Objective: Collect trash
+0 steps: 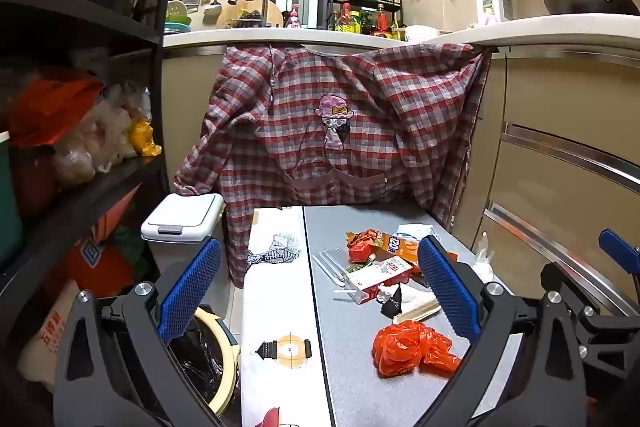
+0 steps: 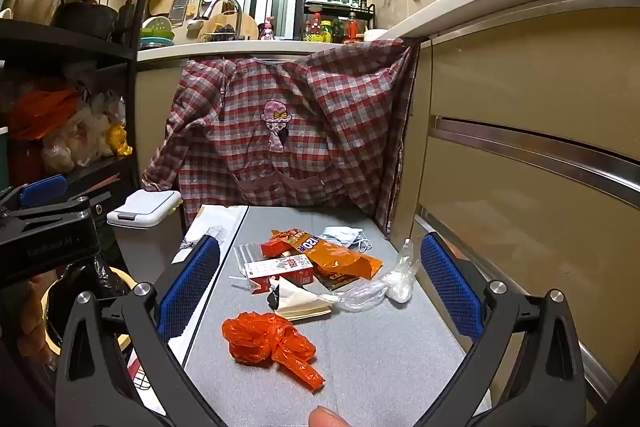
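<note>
The left gripper (image 1: pixel 320 291) is hanging with its 2 blue pads spread wide and nothing between them. In the left wrist view, the crumpled orange bag (image 1: pixel 414 347) is lying at lower centre on the grey mat (image 1: pixel 352 367), just inside the right pad. The red-and-white carton (image 1: pixel 380 277) and orange snack wrapper (image 1: pixel 384 241) are sitting farther up the frame between the pads.

The right gripper (image 2: pixel 320 287) is likewise gaping, empty. In its view the orange bag (image 2: pixel 268 345) is lying low, left of centre, nearer the left pad.

Only the right view is showing the clear plastic wrap (image 2: pixel 384 287) fully, plus a fingertip (image 2: pixel 326 417) at the bottom edge. Only the left view is showing the black-lined bin (image 1: pixel 208 359) at lower left.
</note>
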A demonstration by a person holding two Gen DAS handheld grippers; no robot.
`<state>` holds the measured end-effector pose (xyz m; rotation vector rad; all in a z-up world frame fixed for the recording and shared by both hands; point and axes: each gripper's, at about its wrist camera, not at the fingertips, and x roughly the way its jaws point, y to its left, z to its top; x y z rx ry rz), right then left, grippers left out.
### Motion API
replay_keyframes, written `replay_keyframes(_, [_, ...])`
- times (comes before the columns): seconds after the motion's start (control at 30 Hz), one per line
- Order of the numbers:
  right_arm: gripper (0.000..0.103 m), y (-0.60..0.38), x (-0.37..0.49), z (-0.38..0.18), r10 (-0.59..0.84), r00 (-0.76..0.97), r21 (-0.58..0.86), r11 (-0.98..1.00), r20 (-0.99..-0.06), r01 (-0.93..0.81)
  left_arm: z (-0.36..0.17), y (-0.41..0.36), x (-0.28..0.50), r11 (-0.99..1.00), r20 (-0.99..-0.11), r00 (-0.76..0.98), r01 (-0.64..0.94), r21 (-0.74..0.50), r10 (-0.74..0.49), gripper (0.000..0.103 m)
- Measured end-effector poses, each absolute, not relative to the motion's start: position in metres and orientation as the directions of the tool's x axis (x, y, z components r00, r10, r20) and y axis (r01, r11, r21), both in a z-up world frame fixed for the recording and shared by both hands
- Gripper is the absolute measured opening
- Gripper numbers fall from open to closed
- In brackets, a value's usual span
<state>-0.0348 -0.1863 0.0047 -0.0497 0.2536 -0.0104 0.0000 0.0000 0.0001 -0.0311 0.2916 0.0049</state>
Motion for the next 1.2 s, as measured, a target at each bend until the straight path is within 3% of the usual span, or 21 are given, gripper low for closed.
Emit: replay_keyframes(1.2, [0.098,-0.185,-0.034,0.002,-0.016,0.969,-0.068,0.998,-0.245,0.000,0.008,0.001,-0.003,0.999,-0.271,0.962,-0.013,-0.033,0.004,0.095])
